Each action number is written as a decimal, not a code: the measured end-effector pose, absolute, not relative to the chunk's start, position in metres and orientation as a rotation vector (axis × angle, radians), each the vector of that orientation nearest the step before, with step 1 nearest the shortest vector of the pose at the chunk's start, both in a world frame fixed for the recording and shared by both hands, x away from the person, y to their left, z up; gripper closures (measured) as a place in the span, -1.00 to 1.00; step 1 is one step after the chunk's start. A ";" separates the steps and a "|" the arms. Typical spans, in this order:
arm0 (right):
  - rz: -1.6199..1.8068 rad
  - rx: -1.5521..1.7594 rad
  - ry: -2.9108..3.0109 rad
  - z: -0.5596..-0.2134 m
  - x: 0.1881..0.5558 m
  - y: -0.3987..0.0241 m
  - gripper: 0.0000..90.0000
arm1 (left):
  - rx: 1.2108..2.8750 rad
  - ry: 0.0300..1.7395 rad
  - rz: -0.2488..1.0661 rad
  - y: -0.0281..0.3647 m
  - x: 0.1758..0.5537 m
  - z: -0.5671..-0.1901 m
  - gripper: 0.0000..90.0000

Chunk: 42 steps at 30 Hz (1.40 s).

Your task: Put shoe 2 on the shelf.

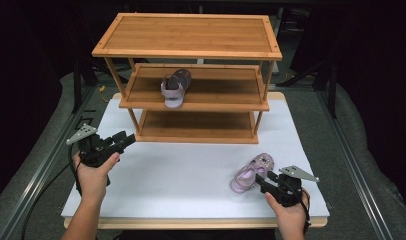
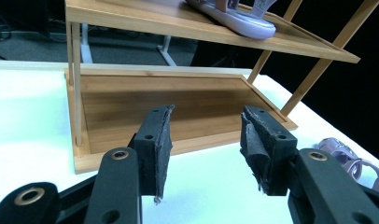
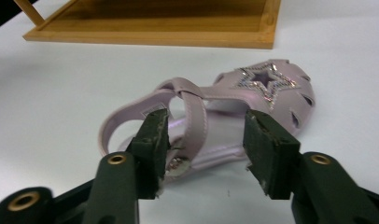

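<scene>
Sandal on the table: the pale purple sandal (image 1: 252, 173) lies on the white table (image 1: 181, 175) right ahead of our right gripper (image 1: 261, 178), its heel end toward us and the star-decorated toe pointing away and a little to the gripper's right.

Long axis: it runs roughly along the line of the right gripper's jaws, slightly slanted, so we would be closing across the sandal's width around the ankle strap.

Right gripper: jaws stand wide apart and hold nothing; in the right gripper view the heel strap and buckle of the sandal (image 3: 211, 126) sit between and just beyond the pads, and we cannot tell whether the left pad grazes the strap.

Left gripper: our left gripper (image 1: 126, 139) also has its jaws spread with nothing between them, hovering just in front of the near left corner of the wooden shoe rack (image 1: 191, 52).

Nearer hand: the right one by far (the left is well apart from this sandal, across the table).

Second sandal: its mate (image 1: 175, 87) rests on the rack's middle shelf, toe toward us.

What the views add: the high view gives the whole layout; the right gripper view shows the star and strap closely; the left gripper view shows the bare bottom shelf (image 2: 169, 100) ahead and the shelved sandal's sole (image 2: 239, 21) above.
</scene>
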State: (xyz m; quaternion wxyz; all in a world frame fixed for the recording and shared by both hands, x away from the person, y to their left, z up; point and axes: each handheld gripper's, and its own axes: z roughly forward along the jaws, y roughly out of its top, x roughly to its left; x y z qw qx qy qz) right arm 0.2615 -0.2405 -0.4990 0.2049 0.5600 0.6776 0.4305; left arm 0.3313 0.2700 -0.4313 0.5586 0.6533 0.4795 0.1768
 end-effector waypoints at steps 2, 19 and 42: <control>1.188 1.560 1.879 -0.501 0.264 -0.238 0.00 | 1.543 1.132 0.415 0.270 0.332 -0.432 0.17; 1.158 1.592 1.955 -0.507 0.270 -0.243 0.60 | 1.545 1.141 0.410 0.270 0.333 -0.434 0.16; 0.961 1.620 2.103 -0.487 0.297 -0.286 0.47 | 1.553 1.148 0.406 0.270 0.334 -0.436 0.15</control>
